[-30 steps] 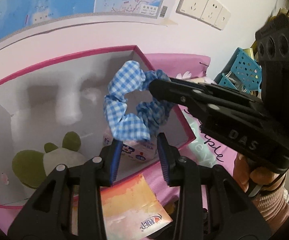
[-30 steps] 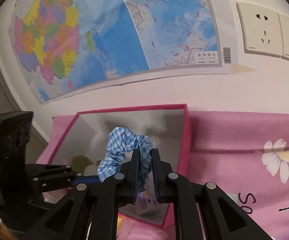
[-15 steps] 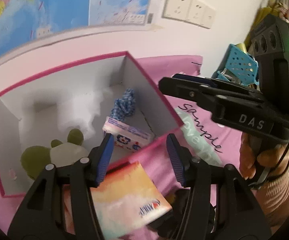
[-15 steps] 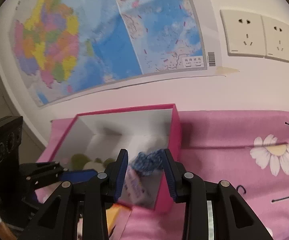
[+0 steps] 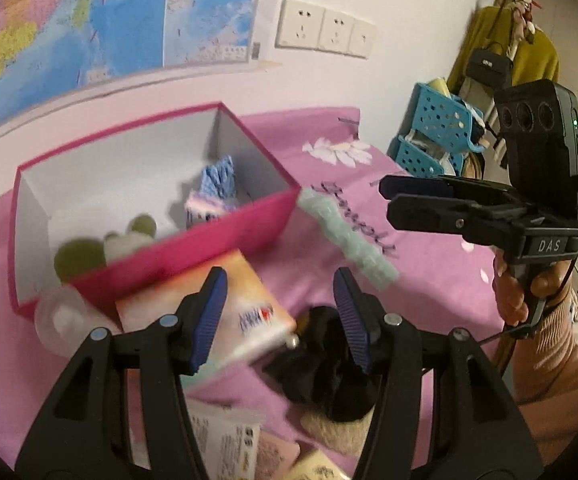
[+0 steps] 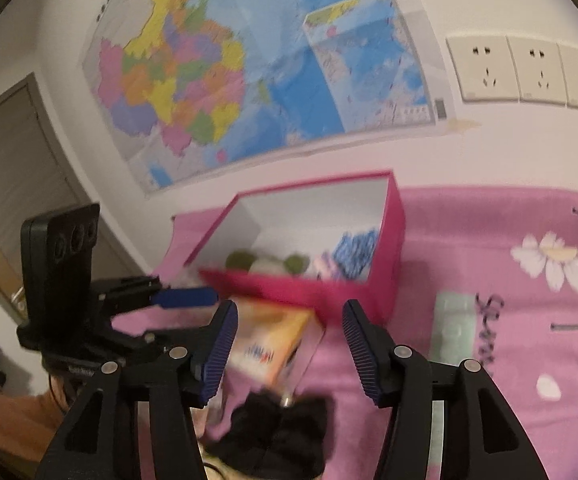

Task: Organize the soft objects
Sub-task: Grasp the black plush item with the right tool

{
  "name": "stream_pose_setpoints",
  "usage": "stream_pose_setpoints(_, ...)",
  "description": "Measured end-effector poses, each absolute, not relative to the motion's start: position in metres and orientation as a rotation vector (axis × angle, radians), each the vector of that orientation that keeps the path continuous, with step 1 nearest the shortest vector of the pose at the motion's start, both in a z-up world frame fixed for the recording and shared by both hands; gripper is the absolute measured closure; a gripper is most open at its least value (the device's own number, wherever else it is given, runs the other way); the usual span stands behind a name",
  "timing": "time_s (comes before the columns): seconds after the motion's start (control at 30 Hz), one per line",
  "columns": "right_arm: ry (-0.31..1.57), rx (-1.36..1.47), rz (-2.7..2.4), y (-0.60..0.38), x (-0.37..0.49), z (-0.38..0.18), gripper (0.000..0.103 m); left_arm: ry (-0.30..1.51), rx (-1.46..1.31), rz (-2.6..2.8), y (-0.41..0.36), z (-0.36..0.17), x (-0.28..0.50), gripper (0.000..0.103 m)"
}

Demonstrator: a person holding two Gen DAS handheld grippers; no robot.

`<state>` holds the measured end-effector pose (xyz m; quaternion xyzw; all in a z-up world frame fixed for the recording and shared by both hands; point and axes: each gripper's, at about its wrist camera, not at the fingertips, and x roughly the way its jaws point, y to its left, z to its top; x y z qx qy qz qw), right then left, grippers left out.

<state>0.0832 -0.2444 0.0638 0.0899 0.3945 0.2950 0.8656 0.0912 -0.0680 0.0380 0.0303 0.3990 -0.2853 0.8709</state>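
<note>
A pink box [image 5: 193, 246] [image 6: 321, 288] stands open on the pink cloth. Inside lie the blue checked scrunchie [image 5: 219, 178] [image 6: 357, 254], a small white packet [image 5: 205, 206] and a green and white plush [image 5: 105, 248] [image 6: 267, 262]. My left gripper [image 5: 279, 318] is open and empty, above an orange tissue pack [image 5: 229, 308] and a black soft item [image 5: 325, 368]. My right gripper [image 6: 289, 350] is open and empty, above the same pack [image 6: 269, 344] and black item [image 6: 273, 436]. A pale green fuzzy strip [image 5: 347, 238] [image 6: 453, 328] lies right of the box.
A clear round container [image 5: 59, 320] sits by the box's near left corner. Papers and cards [image 5: 241, 444] lie at the bottom of the left wrist view. Blue perforated baskets [image 5: 433, 140] stand at the right. A map [image 6: 257, 60] and sockets [image 6: 525, 68] hang on the wall.
My right gripper opened and let the blue scrunchie drop into the box. Both grippers then drew back from the box and opened wider, now over the tissue pack and black item.
</note>
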Motion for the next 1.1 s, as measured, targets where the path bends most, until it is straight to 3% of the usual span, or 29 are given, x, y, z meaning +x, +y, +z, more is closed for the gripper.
stream_pose_setpoints(0.5,1.133,0.179,0.599,-0.220,0.080,-0.031,0.042,1.039,-0.004,-0.633,-0.065,-0.025,0.067,0.046)
stream_pose_setpoints(0.8,1.173,0.174,0.603,-0.220,0.081,-0.049,0.043,1.115,-0.003,-0.682,-0.084,-0.044,0.069,0.046)
stream_pose_setpoints(0.93,1.165,0.187,0.621,-0.222,0.079,-0.052,0.069,1.144,-0.028,-0.710,-0.086,-0.052,0.072,0.046)
stream_pose_setpoints(1.1,1.119,0.177,0.633,-0.221,0.072,-0.043,0.084,1.165,-0.060,-0.749,-0.089,-0.056,0.075,0.046)
